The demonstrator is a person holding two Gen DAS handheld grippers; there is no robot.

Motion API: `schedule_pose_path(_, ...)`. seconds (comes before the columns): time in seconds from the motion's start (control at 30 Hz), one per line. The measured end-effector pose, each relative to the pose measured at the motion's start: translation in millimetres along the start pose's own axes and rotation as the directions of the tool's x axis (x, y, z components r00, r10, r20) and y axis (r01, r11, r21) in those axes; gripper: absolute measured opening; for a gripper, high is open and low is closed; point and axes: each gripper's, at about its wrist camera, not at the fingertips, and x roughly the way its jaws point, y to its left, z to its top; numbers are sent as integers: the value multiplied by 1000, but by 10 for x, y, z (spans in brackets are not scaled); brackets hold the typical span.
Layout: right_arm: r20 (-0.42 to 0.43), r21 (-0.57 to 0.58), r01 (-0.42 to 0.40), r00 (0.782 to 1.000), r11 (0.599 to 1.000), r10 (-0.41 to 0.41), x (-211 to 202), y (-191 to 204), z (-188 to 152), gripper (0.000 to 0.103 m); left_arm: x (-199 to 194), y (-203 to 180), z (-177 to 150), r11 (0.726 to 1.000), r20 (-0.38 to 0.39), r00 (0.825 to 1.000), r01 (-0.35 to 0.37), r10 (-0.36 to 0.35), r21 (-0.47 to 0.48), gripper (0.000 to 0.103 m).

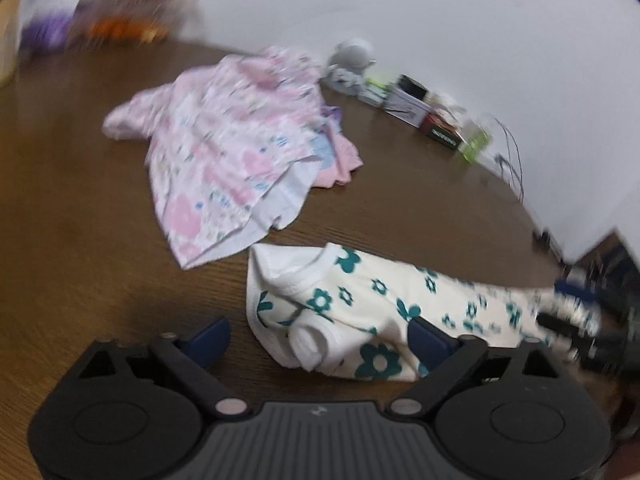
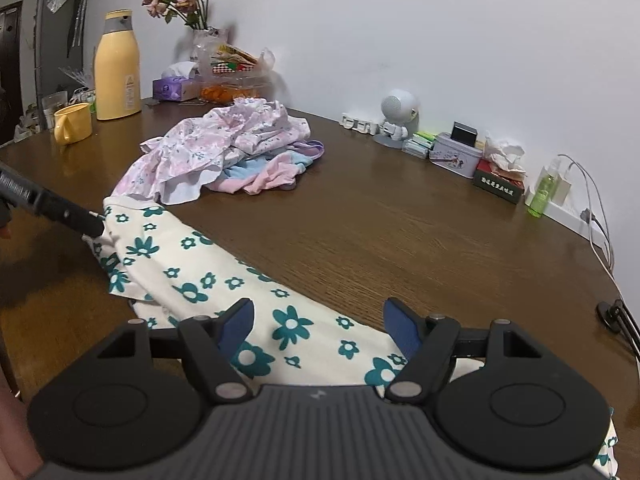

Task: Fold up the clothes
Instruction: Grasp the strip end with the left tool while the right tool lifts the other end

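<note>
On the brown wooden table (image 2: 400, 232), a cream cloth garment with teal flowers (image 2: 208, 276) lies stretched along the near edge, and wide bare wood stays free between it and the small things along the white wall. One pile of pink and pale-blue clothes (image 2: 232, 152) lies just beyond its far end. Two grippers are seen: the left gripper (image 1: 320, 332) and the right gripper (image 2: 318, 320) both have the blue fingers spread apart over this garment, holding nothing.
</note>
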Motion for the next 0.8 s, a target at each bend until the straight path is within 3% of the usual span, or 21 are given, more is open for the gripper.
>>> schedule_pose_path(0.13,-14,15,18,1000,1000,-18,34,-57,-59,73,65,42,43,999,-5,1000,24,-24,-48,85)
schedule_pose_path(0.27,-32,24,21,999,999,-21,51,-116,-135,73,139,-66,53,1000,-7,1000,9,-9,-7,82)
schedule_pose_path(0.37,-43,23,14,999,1000,-13,81,-120,-178,73,190,-146,51,1000,2,1000,-17,17,23,63)
schedule_pose_path(0.6,-73,47,-14,997,999,17,181,-107,-285,72,271,-176,39,1000,-8,1000,1,-1,-18,17)
schedule_pose_path(0.8,-86,62,-27,996,998,33,219,-96,-332,72,245,-123,36,998,13,999,32,-32,-47,10)
